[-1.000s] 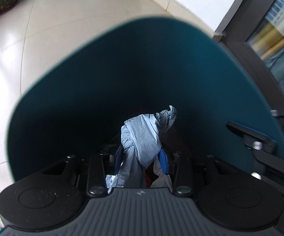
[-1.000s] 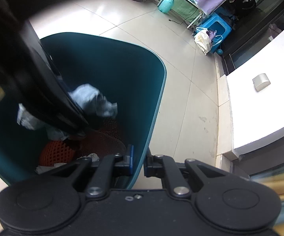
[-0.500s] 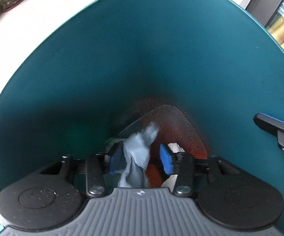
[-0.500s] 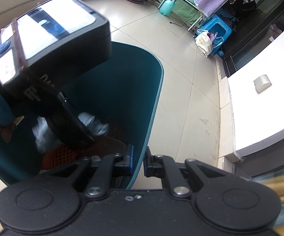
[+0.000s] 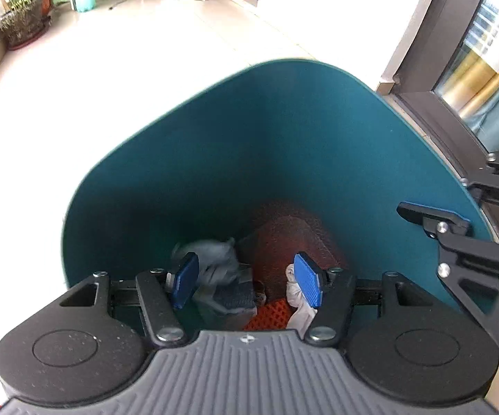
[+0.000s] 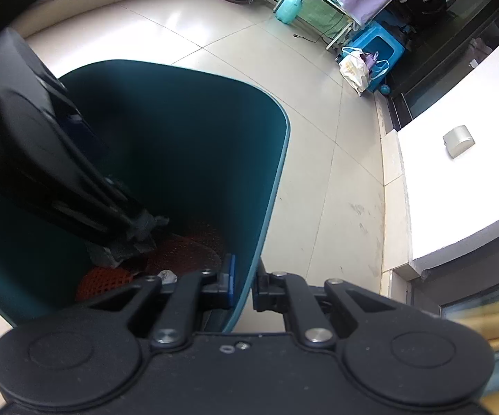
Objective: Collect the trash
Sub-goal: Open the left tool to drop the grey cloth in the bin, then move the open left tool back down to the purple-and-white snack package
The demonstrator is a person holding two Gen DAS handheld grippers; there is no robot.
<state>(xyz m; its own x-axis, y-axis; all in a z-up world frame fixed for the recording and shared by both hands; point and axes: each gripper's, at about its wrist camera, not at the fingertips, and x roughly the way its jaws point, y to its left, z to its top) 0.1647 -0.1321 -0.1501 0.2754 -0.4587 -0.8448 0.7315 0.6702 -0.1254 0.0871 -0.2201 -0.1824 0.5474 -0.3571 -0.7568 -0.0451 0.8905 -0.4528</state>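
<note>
We see a potted plant far left across the tile floor. The teal bin holds a crumpled grey tissue beside orange netting. Above them our left gripper hangs spread, empty; our right gripper pinches the bin's rim.

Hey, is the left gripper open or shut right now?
Open. The left gripper has its blue pads spread wide over the teal bin, with nothing between them; the grey crumpled paper lies below.

My left gripper has free room inside the bin; trash below and my right gripper on its rim crowd it.
</note>
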